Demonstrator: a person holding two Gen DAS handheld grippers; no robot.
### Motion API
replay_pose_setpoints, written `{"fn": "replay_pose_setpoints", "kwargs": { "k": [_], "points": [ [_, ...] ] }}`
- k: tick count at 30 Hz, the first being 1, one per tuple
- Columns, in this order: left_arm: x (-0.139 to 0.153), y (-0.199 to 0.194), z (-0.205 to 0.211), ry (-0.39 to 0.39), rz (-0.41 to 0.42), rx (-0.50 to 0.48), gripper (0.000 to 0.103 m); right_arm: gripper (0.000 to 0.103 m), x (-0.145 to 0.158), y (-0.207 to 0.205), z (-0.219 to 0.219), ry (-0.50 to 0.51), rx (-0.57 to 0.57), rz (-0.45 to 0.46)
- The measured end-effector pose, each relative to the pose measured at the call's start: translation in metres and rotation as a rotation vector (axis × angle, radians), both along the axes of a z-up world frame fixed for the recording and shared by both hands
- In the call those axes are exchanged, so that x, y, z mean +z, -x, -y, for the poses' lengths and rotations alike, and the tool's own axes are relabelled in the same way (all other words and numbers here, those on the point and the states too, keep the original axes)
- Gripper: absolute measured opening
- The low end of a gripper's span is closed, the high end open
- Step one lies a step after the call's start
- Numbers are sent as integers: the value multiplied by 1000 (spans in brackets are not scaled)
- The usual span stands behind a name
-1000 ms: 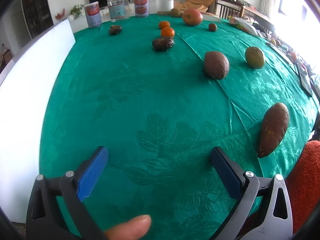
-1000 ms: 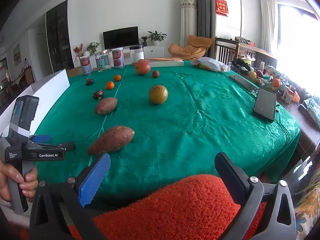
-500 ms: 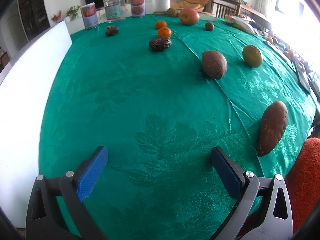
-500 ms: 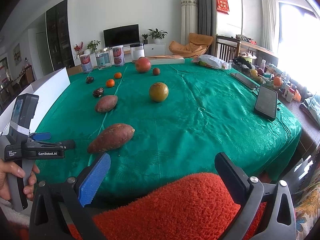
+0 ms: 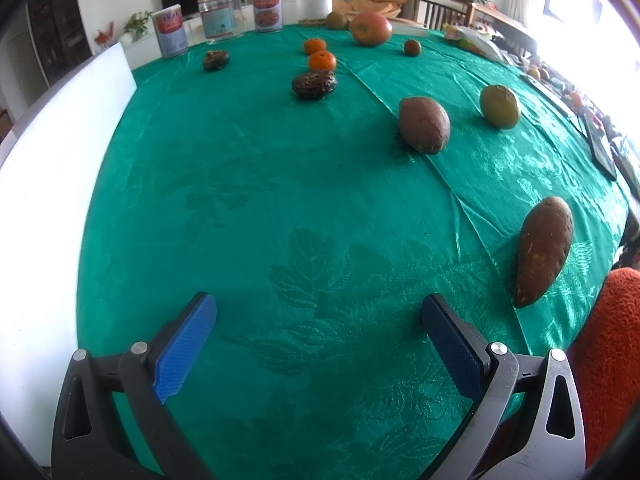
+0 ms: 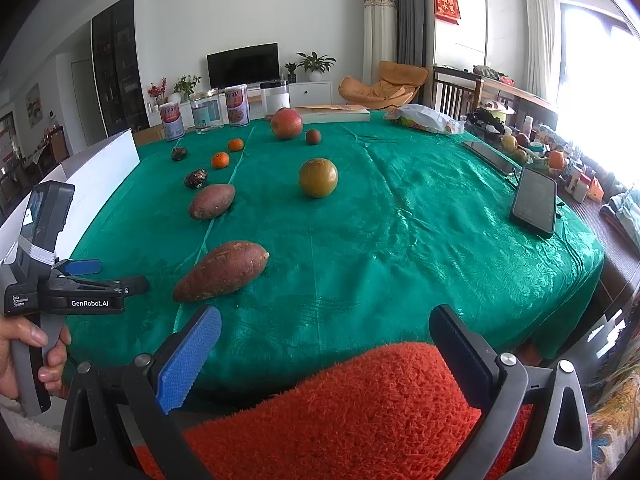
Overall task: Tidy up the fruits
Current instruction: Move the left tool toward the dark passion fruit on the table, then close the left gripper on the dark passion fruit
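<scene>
Both your left tongs (image 5: 318, 316) and right tongs (image 6: 324, 330) gape wide and hold nothing, poised at the near edge of the green-clothed counter (image 6: 400, 216), probably so either can reach the spread-out produce. Count: two reddish-brown sweet potatoes, the near one (image 6: 222, 270) closest to you; two small oranges (image 6: 220, 160); two dark wrinkled fruits (image 6: 195, 178); one greenish round fruit (image 6: 318, 178); one large red fruit (image 6: 286, 123); one small brown one (image 6: 313, 136) at the far end.

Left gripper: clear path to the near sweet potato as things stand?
Probably yes. The left gripper is open and empty above bare green tablecloth, and the near sweet potato lies ahead to its right with nothing between them.
</scene>
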State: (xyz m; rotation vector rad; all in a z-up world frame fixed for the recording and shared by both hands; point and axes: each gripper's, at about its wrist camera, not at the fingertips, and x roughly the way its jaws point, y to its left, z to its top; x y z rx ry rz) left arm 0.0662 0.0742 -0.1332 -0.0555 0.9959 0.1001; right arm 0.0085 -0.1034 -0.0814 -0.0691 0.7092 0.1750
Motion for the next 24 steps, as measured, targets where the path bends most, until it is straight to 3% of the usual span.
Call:
{"fn": "replay_pose_setpoints", "kwargs": {
  "k": [4,12,24],
  "points": [
    [1,-2,-4,21,-8,-8,102,103,0,-1,0,-1,3,-4],
    [7,-4,-19,143,-2,19,102,103,-2,-2,0,-7,9,-15],
    [9,-1,-23,174,-2,15,102,103,-3,-3,1,-9,12,-19]
  ]
}}
